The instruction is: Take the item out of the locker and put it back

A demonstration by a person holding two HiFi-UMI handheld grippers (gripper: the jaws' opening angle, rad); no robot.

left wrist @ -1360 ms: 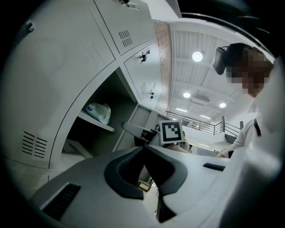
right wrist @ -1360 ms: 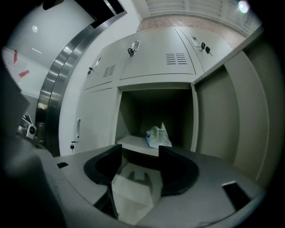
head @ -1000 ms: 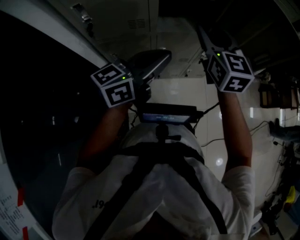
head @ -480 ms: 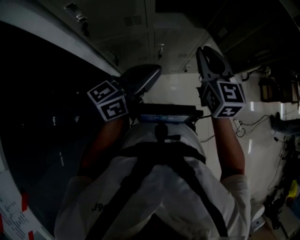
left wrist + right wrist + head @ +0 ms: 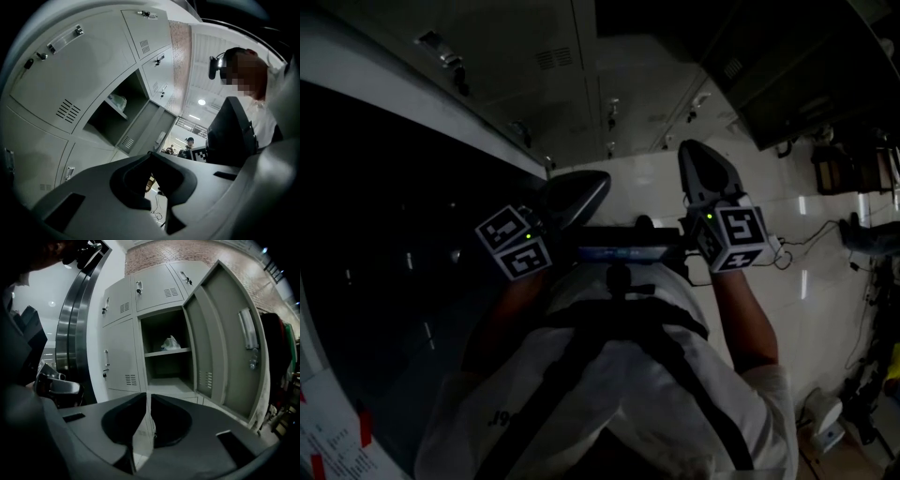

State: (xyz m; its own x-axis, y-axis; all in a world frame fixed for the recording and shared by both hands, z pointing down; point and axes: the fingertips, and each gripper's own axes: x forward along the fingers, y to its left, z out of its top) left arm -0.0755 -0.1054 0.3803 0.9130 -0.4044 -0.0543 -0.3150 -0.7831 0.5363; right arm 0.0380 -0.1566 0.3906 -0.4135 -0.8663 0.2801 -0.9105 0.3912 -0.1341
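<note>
Item point(image 5: 171, 343): looks like crumpled thin bag, prob. light, soft, slippery; on locker shelf point(image 5: 168, 352), ahead of & above right tongs point(image 5: 146, 397). Pinch bunched top. Right tongs have just been closing, slit-narrow, empty; left tongs point(image 5: 150, 153) tips touching, empty.

A locker room: grey metal lockers point(image 5: 152, 287) under a brick wall point(image 5: 178, 251), on a glossy tiled floor point(image 5: 806, 281).

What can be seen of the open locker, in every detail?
The open locker is pale grey, apparently painted metal, and stands beside closed lockers in one bank. Its door is swung wide to the right, showing vent slots and a handle with a lock below it. One shelf divides the inside; a small crumpled whitish item lies on it.
</note>
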